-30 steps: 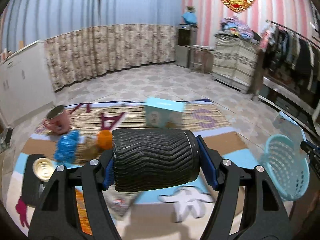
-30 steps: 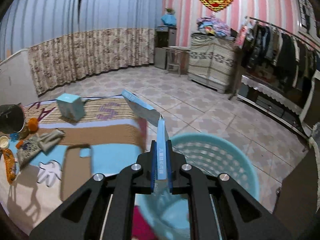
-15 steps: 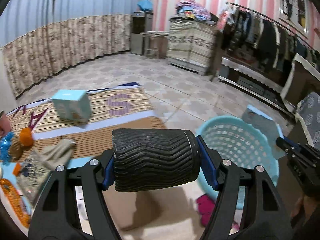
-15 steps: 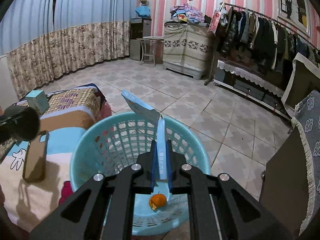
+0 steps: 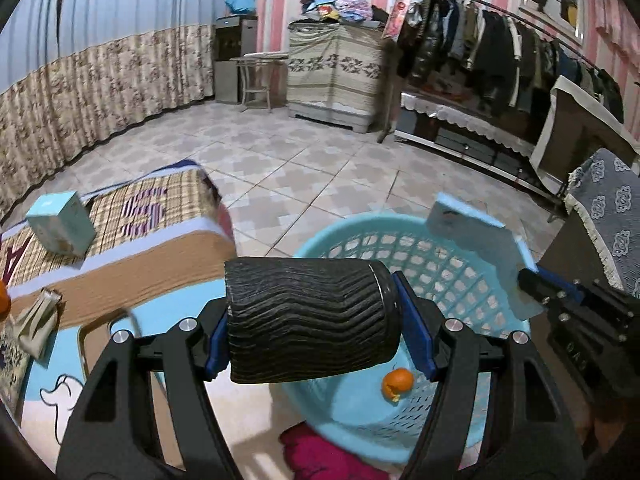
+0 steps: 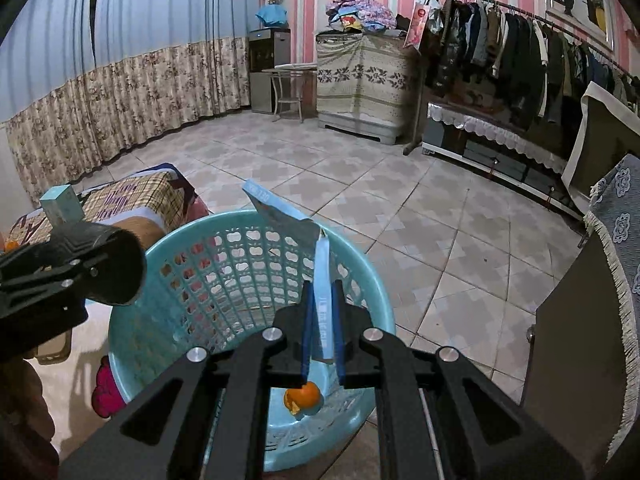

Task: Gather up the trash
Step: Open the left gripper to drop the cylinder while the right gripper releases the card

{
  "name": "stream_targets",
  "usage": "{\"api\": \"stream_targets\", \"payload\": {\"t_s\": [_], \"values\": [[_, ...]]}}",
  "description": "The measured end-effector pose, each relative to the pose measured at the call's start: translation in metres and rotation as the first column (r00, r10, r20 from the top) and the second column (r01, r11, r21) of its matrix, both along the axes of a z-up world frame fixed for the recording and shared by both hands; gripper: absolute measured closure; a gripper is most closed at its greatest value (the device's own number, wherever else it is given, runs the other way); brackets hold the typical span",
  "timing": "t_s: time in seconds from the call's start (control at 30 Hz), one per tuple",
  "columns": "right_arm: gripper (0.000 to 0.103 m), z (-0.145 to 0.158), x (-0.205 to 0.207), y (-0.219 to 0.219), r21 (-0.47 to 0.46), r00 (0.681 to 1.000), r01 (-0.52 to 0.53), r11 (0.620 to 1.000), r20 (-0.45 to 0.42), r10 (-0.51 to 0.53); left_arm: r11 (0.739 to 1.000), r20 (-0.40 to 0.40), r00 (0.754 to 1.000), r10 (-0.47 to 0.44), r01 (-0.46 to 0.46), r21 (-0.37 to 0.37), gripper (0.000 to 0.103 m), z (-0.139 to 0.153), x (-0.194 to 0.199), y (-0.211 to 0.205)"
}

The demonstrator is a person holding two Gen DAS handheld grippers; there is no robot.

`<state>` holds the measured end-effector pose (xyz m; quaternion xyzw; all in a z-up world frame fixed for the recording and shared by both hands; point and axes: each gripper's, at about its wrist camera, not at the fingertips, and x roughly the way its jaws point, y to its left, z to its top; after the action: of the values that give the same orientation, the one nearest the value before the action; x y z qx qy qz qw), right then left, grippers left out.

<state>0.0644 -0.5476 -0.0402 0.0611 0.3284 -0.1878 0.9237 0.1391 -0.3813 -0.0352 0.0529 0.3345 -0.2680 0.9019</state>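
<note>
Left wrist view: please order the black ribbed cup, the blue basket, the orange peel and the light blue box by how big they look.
1. blue basket
2. black ribbed cup, though it is very near the camera
3. light blue box
4. orange peel

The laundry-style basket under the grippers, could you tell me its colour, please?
Light blue basket, clearest in the right wrist view.

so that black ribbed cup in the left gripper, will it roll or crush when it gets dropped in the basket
The black ribbed cup is round and held on its side, so it will probably roll once it lands in the blue basket. Its wavy ribbed wall looks like a thin paper sleeve, likely light and a little crushable. The left gripper clamps it end to end without visible denting, so it seems fairly stiff lengthwise.
</note>
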Motion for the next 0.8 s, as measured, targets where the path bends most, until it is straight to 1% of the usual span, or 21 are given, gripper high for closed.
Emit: {"api": "stream_targets", "payload": {"t_s": [0.07, 0.1, 0.13, 0.2, 0.27, 0.37, 0.5, 0.8], "values": [[0.093, -0.001, 0.003, 0.001, 0.007, 1.000, 0.001, 1.000, 0.000, -0.001, 1.000, 0.004, 1.000, -0.024, 0.024, 0.003, 0.035, 0.004, 0.000, -0.006], [0.093, -0.001, 0.003, 0.001, 0.013, 1.000, 0.001, 1.000, 0.001, -0.001, 1.000, 0.008, 1.000, -0.028, 0.028, 0.006, 0.030, 0.005, -0.001, -0.006], [0.093, -0.003, 0.004, 0.001, 0.017, 1.000, 0.001, 1.000, 0.000, -0.001, 1.000, 0.014, 1.000, -0.025, 0.025, 0.007, 0.023, 0.007, 0.000, -0.007], [0.093, -0.004, 0.004, 0.005, 0.017, 1.000, -0.003, 1.000, -0.005, 0.003, 1.000, 0.031, 0.999, -0.013, 0.013, -0.001, 0.019, 0.012, 0.000, -0.004], [0.093, -0.005, 0.007, 0.008, 0.014, 1.000, -0.009, 1.000, -0.009, 0.009, 1.000, 0.030, 0.999, -0.011, 0.011, -0.002, 0.019, 0.015, 0.001, -0.002], [0.093, -0.006, 0.009, 0.013, 0.016, 1.000, -0.016, 1.000, -0.010, 0.016, 1.000, 0.042, 0.999, 0.016, -0.017, 0.009, 0.017, 0.016, 0.004, 0.007], [0.093, -0.008, 0.012, 0.019, 0.025, 1.000, -0.027, 0.999, -0.012, 0.027, 0.997, 0.050, 0.996, 0.068, -0.069, 0.015, 0.013, 0.017, 0.009, 0.025], [0.093, -0.016, 0.024, 0.031, 0.063, 0.999, -0.037, 0.997, -0.034, 0.040, 0.988, 0.072, 0.986, 0.148, -0.151, 0.037, 0.010, 0.020, 0.011, 0.065]]}}
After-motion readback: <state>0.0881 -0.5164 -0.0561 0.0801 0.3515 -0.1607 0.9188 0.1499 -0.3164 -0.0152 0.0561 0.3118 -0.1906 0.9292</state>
